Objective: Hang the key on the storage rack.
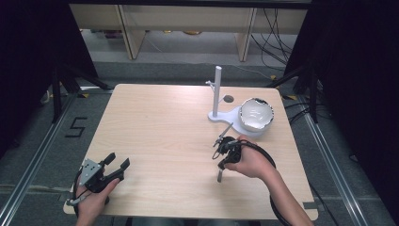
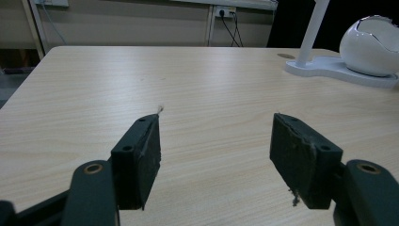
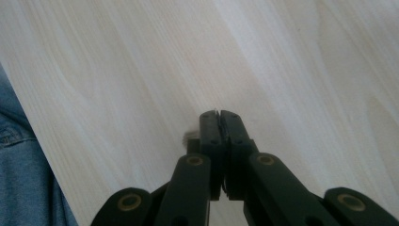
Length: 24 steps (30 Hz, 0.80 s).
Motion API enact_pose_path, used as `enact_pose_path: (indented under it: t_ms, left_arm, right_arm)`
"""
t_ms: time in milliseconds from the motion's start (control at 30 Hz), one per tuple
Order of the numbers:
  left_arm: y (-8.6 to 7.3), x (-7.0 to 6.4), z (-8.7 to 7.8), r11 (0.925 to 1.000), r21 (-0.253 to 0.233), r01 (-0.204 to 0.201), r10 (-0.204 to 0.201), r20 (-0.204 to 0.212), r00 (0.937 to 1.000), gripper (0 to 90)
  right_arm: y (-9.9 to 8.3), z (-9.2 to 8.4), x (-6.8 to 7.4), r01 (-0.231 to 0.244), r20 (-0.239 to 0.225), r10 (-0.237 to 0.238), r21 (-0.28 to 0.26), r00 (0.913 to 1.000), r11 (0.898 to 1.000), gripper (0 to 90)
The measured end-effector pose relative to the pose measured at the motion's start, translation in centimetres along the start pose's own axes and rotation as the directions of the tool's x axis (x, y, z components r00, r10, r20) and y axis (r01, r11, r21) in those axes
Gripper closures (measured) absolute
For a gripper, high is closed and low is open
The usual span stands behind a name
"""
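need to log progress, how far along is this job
Done: the right hand-held gripper is shut on what looks like a thin metal utensil, so the pickup seems made.
In hand: it holds the utensil over the table, short of the white stand and the white bowl on its base.
Left: probably delivering it there; the bowl looks empty. The left hand-held gripper sits open, holding nothing.

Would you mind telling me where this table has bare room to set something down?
The broad left and middle of the table is bare, bordered by the left gripper at the near-left corner and the white stand on the far right. The far-right corner is crowded: the stand's base carries a white bowl, with the right gripper just before it.
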State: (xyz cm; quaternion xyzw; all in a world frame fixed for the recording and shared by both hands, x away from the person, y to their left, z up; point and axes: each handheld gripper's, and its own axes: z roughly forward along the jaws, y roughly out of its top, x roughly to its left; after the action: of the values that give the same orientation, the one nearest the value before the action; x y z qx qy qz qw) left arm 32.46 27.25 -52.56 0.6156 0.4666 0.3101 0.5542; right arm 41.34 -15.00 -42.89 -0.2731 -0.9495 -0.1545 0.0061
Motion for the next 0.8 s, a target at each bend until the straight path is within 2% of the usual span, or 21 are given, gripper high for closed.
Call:
enact_pose_path:
  t_ms: [100,200,233,300,333,400,433,467,533,567,600,667,700,767,800]
  left_arm:
    - [0.0,0.0,0.0,1.0,-0.001,-0.002,0.002,0.001,1.0,33.7]
    - [0.0,0.0,0.0,1.0,0.001,0.001,-0.001,0.002,1.0,33.7]
    - [0.0,0.0,-0.1,1.0,0.01,0.002,-0.002,-0.004,1.0,33.7]
    - [0.0,0.0,-0.1,1.0,-0.003,0.005,-0.005,0.002,1.0,33.7]
    - [0.0,0.0,-0.1,0.9999,0.012,0.005,-0.005,-0.005,1.0,33.7]
    - [0.0,0.0,0.0,1.0,0.005,0.005,-0.005,-0.002,1.0,33.8]
    - [0.1,0.0,-0.1,0.9998,0.018,0.004,-0.004,-0.008,1.0,33.9]
    - [0.1,0.0,0.0,0.9998,0.017,0.005,-0.005,-0.007,1.0,33.9]
    - [0.1,0.0,0.0,0.9998,0.018,0.007,-0.007,-0.005,1.0,33.9]
    - [0.1,0.0,0.0,0.9998,0.019,0.007,-0.007,-0.004,1.0,33.9]
    - [0.1,-0.1,0.0,0.9998,0.02,0.008,-0.008,-0.005,1.0,33.9]
    - [0.1,-0.1,0.1,0.9997,0.022,0.007,-0.007,-0.003,1.0,33.9]
    - [0.1,-0.1,0.2,0.9997,0.021,0.008,-0.008,-0.002,1.0,33.9]
    - [0.1,-0.2,0.3,0.9998,0.017,0.005,-0.005,0.001,1.0,33.9]
    - [0.1,-0.2,0.2,0.9997,0.024,-0.001,0.001,0.0,1.0,34.0]
  right_arm:
    - [0.1,-0.6,-0.3,0.006,0.01,-0.005,-0.037,0.9999,0.999,89.5]
    - [0.2,-1.2,-0.6,-0.01,0.026,0.012,-0.073,0.9996,0.997,89.5]
    - [0.2,-1.4,-0.7,-0.013,0.038,0.017,-0.092,0.9991,0.996,89.6]
    - [0.4,-1.9,-0.8,-0.029,0.05,0.035,-0.125,0.9981,0.992,89.5]
    - [0.4,-2.1,-0.9,-0.022,0.057,0.031,-0.143,0.9979,0.989,89.5]
    - [0.5,-2.5,-1.0,-0.04,0.066,0.053,-0.183,0.9964,0.982,89.6]
    - [0.6,-2.7,-1.1,-0.041,0.073,0.056,-0.2,0.9958,0.979,89.6]
    - [0.8,-3.0,-1.2,-0.037,0.088,0.059,-0.234,0.9944,0.972,89.5]
    - [0.8,-3.1,-1.2,-0.049,0.09,0.073,-0.241,0.9933,0.969,89.5]
    - [0.9,-3.3,-1.3,-0.068,0.083,0.093,-0.262,0.9922,0.963,89.6]
    - [1.0,-3.5,-1.5,-0.052,0.097,0.082,-0.281,0.9919,0.958,89.5]
    - [1.2,-3.7,-1.6,-0.064,0.09,0.094,-0.295,0.9915,0.953,89.6]
    - [1.4,-4.0,-1.6,-0.07,0.098,0.107,-0.322,0.9894,0.944,89.6]
    - [1.5,-4.2,-1.6,-0.076,0.095,0.113,-0.333,0.9891,0.94,89.6]
    - [1.6,-4.2,-1.6,-0.072,0.102,0.115,-0.355,0.9881,0.932,89.6]
